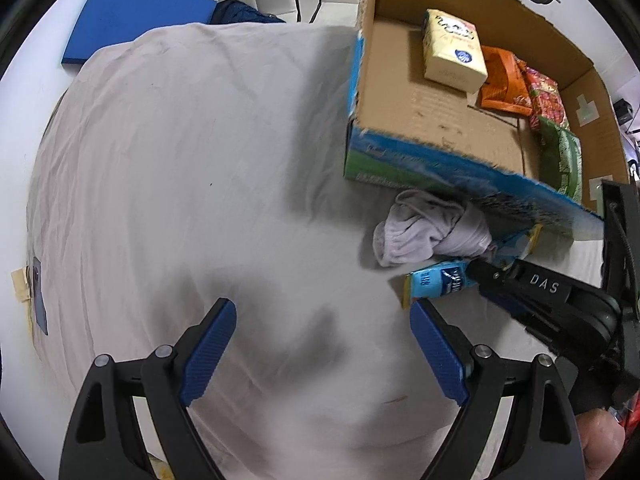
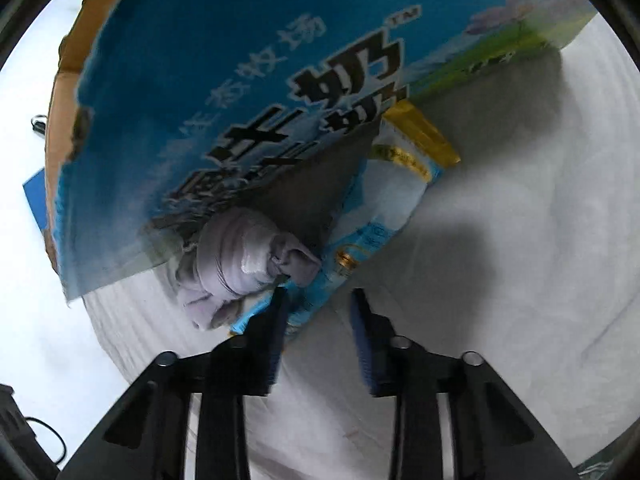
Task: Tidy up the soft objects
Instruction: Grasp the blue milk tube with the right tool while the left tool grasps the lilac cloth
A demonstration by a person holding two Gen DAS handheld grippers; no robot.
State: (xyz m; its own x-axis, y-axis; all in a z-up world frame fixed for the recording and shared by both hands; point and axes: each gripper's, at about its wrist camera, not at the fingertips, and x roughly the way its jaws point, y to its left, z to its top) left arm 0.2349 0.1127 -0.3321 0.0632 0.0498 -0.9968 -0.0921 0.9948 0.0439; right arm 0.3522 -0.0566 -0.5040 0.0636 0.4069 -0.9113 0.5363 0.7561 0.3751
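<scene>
Left wrist: we see the bundled lilac cloth (image 1: 430, 230) beside a blue snack packet (image 1: 438, 282) under the carton's (image 1: 440, 120) edge, left claw (image 1: 322, 354) wide open over bare sheet (image 1: 180, 160); right wrist: right claw (image 2: 318, 334) part-open, gripping nothing, at the packet's (image 2: 372, 216) corner.

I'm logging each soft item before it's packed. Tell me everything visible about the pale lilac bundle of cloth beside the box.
The pale lilac cloth bundle looks like soft knit fabric, rolled and knotted into a crumpled lump with a loose, ribbed open end. It lies on the wrinkled white sheet, against the outer wall of the blue-printed cardboard box, partly under its torn flap. It overlaps the light blue and yellow plastic packet. Neither hand-held gripper touches the bundle.
</scene>
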